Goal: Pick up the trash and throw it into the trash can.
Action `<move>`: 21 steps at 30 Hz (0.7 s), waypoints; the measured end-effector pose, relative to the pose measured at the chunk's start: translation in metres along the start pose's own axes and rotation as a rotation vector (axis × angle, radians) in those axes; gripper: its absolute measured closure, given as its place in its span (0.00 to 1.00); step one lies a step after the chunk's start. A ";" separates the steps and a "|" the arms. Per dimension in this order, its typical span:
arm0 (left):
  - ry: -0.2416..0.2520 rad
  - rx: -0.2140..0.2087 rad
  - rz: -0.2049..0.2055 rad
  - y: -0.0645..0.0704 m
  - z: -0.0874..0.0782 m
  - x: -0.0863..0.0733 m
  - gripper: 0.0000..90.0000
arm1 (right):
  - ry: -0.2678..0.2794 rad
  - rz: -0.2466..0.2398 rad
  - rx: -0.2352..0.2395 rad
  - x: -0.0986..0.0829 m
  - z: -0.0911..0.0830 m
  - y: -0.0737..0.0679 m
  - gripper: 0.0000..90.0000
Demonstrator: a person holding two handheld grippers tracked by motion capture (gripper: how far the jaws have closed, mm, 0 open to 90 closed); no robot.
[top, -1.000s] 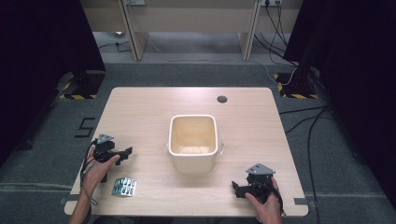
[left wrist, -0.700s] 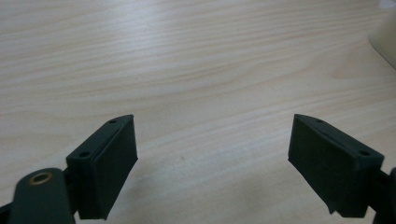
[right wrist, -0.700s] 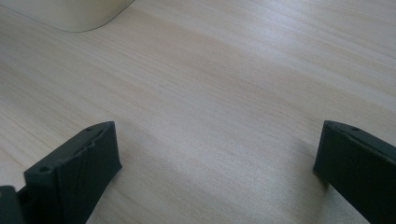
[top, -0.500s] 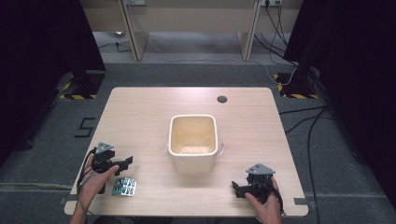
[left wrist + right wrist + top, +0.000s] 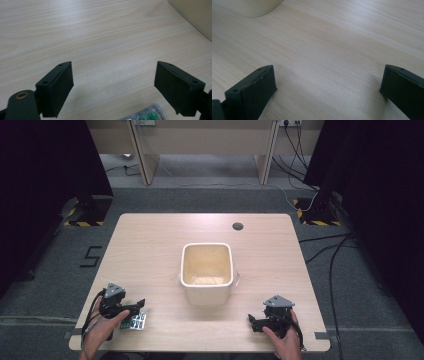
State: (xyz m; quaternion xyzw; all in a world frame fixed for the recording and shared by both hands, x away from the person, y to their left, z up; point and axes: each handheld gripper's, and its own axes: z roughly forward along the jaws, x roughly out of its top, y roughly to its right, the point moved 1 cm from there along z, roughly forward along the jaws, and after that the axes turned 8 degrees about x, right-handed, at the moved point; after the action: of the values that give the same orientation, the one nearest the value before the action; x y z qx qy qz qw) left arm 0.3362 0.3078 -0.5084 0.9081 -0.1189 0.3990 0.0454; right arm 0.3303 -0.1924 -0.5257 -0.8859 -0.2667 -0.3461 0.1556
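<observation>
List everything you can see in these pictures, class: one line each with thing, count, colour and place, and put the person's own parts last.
Table: one, light wood, centre of the high view.
Bin: one, cream, square with rounded corners, middle of the table; the inside looks empty.
Blister pack: one, silver with green pills, near left corner of the table, just below the left gripper's jaws.
Grommet: one, dark, round, far side of the table.
Floor marking: one, black, on the grey floor left of the table.
Desk legs: pale wood, beyond the table.
Cables: several, black, on the floor at right.
Left gripper: one, black, jaws open, near left.
Right gripper: one, black, jaws open, near right.
Hands: two, one holding each gripper.
</observation>
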 end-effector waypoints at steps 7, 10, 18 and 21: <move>-0.017 0.004 -0.002 0.001 -0.008 -0.015 0.17 | 0.000 -0.001 0.000 0.000 0.000 0.000 0.00; -0.017 0.010 -0.001 0.004 -0.015 -0.021 0.17 | 0.000 0.000 0.000 0.000 0.000 0.000 0.00; -0.030 0.013 -0.006 0.013 -0.024 -0.033 0.16 | -0.001 -0.003 0.001 0.000 0.000 0.000 0.00; -0.035 0.030 -0.006 0.016 -0.026 -0.036 0.16 | 0.001 -0.003 0.001 0.000 0.000 0.000 0.00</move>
State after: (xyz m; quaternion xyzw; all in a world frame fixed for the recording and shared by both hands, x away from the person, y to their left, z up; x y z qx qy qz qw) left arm 0.2898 0.3039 -0.5175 0.9158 -0.1111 0.3848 0.0306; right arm 0.3303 -0.1922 -0.5259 -0.8853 -0.2681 -0.3467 0.1554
